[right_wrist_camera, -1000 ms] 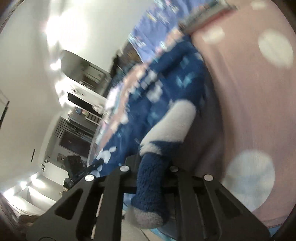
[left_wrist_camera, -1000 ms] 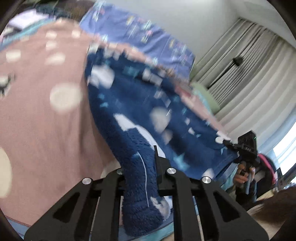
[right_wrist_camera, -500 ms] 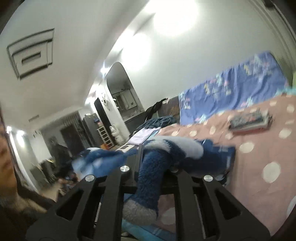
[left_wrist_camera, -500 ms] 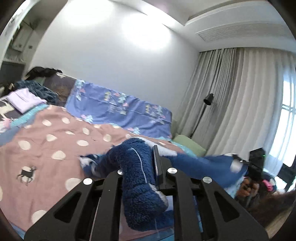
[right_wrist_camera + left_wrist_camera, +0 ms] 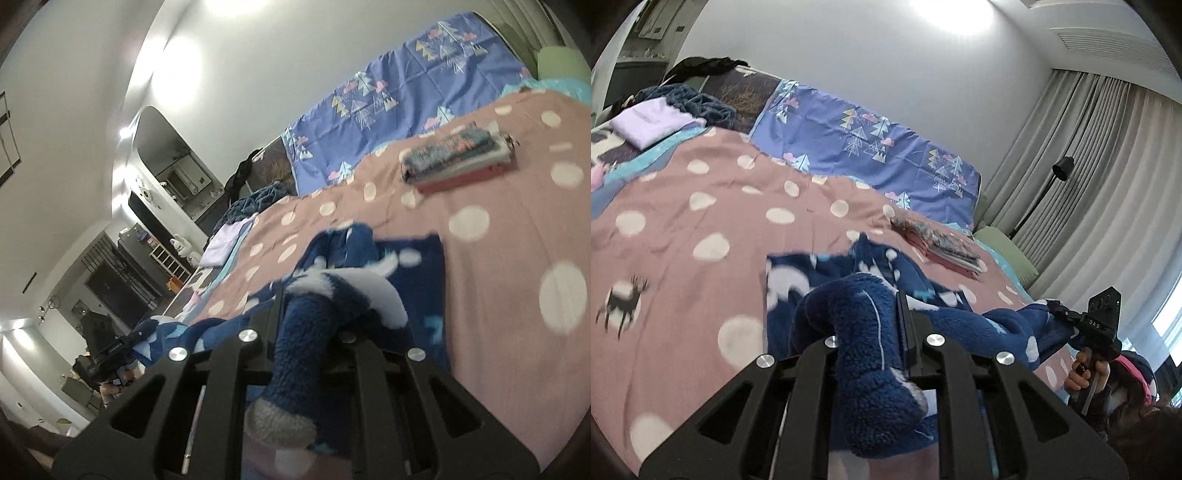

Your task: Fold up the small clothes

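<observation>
A ceiling light point(image 5: 955, 14) is glaring white at the top of both views, washing the wall point(image 5: 92, 85). Fisheye curvature is bending the curtains point(image 5: 1108, 155) and darkening the corners. The fleece garment point(image 5: 369, 266) is smearing with motion blur.

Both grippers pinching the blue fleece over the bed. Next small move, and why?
Probably carry both pinched ends forward and lay them over the far part of the fleece. The left gripper and right gripper each clamp an end, raised above the bedspread, the rest trailing on it.

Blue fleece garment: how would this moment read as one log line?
blue fleece garment | left fingers shut on it | right fingers shut on it | over bedspread
</observation>
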The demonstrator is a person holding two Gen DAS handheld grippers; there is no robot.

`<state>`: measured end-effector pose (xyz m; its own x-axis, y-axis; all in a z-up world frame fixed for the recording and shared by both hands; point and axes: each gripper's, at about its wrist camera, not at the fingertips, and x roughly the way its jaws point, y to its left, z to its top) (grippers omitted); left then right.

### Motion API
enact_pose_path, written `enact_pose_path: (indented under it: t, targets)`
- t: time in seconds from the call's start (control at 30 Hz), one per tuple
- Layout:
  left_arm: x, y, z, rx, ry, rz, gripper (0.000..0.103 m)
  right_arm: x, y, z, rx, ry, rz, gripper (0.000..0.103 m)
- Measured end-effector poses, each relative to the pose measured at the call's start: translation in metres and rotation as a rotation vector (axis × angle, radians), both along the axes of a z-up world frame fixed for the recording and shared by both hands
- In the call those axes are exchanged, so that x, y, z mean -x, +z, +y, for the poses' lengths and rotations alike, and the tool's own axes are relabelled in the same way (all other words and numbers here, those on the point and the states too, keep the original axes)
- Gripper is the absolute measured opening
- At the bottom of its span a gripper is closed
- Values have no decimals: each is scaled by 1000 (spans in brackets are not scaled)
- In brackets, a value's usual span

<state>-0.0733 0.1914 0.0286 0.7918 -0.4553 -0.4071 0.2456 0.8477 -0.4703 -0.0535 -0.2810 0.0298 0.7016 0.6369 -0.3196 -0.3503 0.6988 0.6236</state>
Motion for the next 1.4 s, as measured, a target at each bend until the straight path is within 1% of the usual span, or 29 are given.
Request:
enact_pose_path:
  t: [0.13,0.23,0.3,0.37,0.43,0.47,0.5,0.53,0.6,0.67,0.7,0.73,0.77,0.8,0.83,0.87,0.9,0.93,0.97,1.03,1.07,1.13,1.17,1.2,1.23,1.3,1.33,1.37,1.4]
  targets:
    - [-46,13,-1,-34,7,-26,14,-49,6,0,-9,-24,-8,12]
    - [-90,9,0,-42,8,-17,14,-89,-1,0,2,-54,22,12]
    - [-122,-8,0,-49,22,21,14,-121,-21,3,36,-69,65,12]
    - [-157,-41,-2,-73,41,96,14,-153,-54,9,81,-77,155,12]
    - [-182,-74,-4,-106,62,171,14,-174,-88,14,119,-84,246,12]
    - [-194,-95,-5,-119,74,225,14,-182,-106,16,130,-92,286,13]
    - [-202,-111,-5,-121,78,267,15,-185,-119,15,116,-96,307,13]
    - [-204,-122,-3,-113,79,289,16,-187,-127,12,88,-96,313,12]
    - [-202,-126,4,-71,73,277,17,-182,-128,7,45,-84,290,13]
    - [-200,-121,9,-49,60,264,18,-180,-123,6,55,-65,278,19]
    - [-198,-118,10,-46,53,260,21,-178,-120,6,72,-55,276,22]
    - [-195,-115,10,-45,48,258,22,-176,-115,5,85,-49,269,31]
    - [-189,-108,13,-45,40,250,25,-172,-109,3,91,-47,253,42]
    - [-184,-103,12,-48,34,238,32,-167,-103,0,102,-49,227,48]
    - [-171,-92,15,-64,36,198,39,-158,-96,-3,127,-55,190,58]
    - [-162,-84,14,-85,53,168,59,-148,-87,-6,178,-61,142,63]
    - [-148,-73,16,-124,82,118,66,-141,-81,-7,229,-64,111,65]
    - [-138,-65,17,-156,92,90,66,-134,-76,-7,283,-64,89,70]
    - [-127,-57,19,-194,96,66,67,-126,-74,-5,359,-62,74,73]
    - [-113,-49,20,-241,98,48,68,-119,-76,1,467,-50,76,74]
    - [-108,-49,18,-270,80,54,68,-116,-81,7,535,-26,84,75]
    - [-105,-58,7,-351,24,84,69,-117,-89,17,608,-2,89,75]
    - [-107,-67,-4,-427,-7,105,69,-119,-96,22,652,7,93,76]
    - [-110,-75,-12,-494,-21,124,71,-122,-101,27,678,10,96,76]
    - [-118,-88,-24,-598,-27,144,71,-127,-105,31,696,10,98,77]
    - [-133,-102,-37,-720,-23,150,71,-142,-107,37,687,10,87,77]
    - [-141,-105,-40,-747,-23,142,71,-149,-106,38,671,8,83,77]
    - [-152,-104,-41,-741,-22,127,71,-159,-102,37,649,-1,76,77]
    - [-162,-100,-40,-717,-19,119,71,-170,-97,36,624,-14,70,77]
